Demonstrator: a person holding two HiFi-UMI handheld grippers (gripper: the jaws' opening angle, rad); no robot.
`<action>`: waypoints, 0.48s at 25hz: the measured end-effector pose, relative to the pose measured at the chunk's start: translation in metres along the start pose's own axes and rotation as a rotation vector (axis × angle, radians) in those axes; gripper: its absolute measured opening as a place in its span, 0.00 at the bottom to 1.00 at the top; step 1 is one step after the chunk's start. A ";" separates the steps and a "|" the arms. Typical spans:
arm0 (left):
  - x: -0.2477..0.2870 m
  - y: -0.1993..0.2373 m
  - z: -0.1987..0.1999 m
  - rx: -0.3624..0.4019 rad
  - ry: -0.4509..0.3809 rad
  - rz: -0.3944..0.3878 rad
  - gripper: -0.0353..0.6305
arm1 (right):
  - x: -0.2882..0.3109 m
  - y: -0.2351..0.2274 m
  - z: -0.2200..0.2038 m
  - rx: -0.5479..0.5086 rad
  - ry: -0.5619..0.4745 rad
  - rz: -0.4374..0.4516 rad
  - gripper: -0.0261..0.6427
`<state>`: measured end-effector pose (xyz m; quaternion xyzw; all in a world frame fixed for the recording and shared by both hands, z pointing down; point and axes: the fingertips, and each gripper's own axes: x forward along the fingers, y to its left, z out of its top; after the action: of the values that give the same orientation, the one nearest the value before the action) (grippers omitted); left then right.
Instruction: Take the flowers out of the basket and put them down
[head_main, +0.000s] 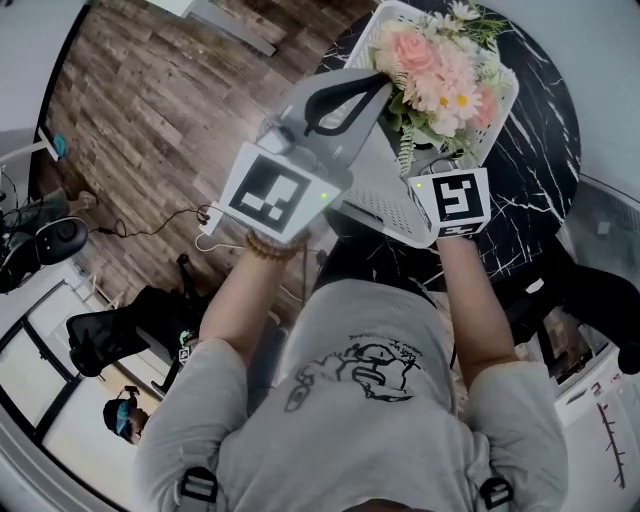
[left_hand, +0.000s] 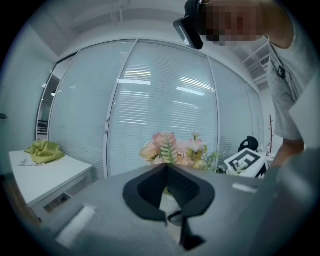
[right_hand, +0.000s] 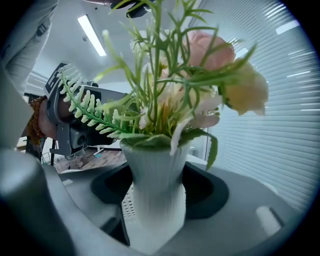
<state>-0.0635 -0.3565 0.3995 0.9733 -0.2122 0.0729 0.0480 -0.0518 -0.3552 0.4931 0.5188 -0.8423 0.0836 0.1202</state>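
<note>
Right claw (right_hand: 157, 189): I have it pinching the flowers' (right_hand: 202, 52) vase (right_hand: 152, 167) over the basket (head_main: 392, 208) | left claw (left_hand: 166, 168): pressed together

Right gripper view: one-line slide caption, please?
Right gripper closed on the white ribbed vase holding pink flowers and green fern sprigs.

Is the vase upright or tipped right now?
Upright: the white ribbed vase stands mouth-up between the fingers of the right gripper, pink flowers rising above it.
</note>
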 end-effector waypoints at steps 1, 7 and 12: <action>0.000 -0.002 0.006 0.004 -0.006 -0.002 0.06 | -0.003 -0.001 0.005 -0.004 -0.007 -0.002 0.51; -0.005 -0.020 0.040 0.034 -0.039 -0.017 0.06 | -0.024 -0.004 0.036 -0.010 -0.037 -0.009 0.51; -0.009 -0.034 0.066 0.058 -0.073 -0.030 0.06 | -0.043 -0.004 0.059 -0.019 -0.050 -0.019 0.51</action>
<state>-0.0497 -0.3301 0.3310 0.9794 -0.1970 0.0428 0.0130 -0.0364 -0.3359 0.4244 0.5275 -0.8408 0.0616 0.1049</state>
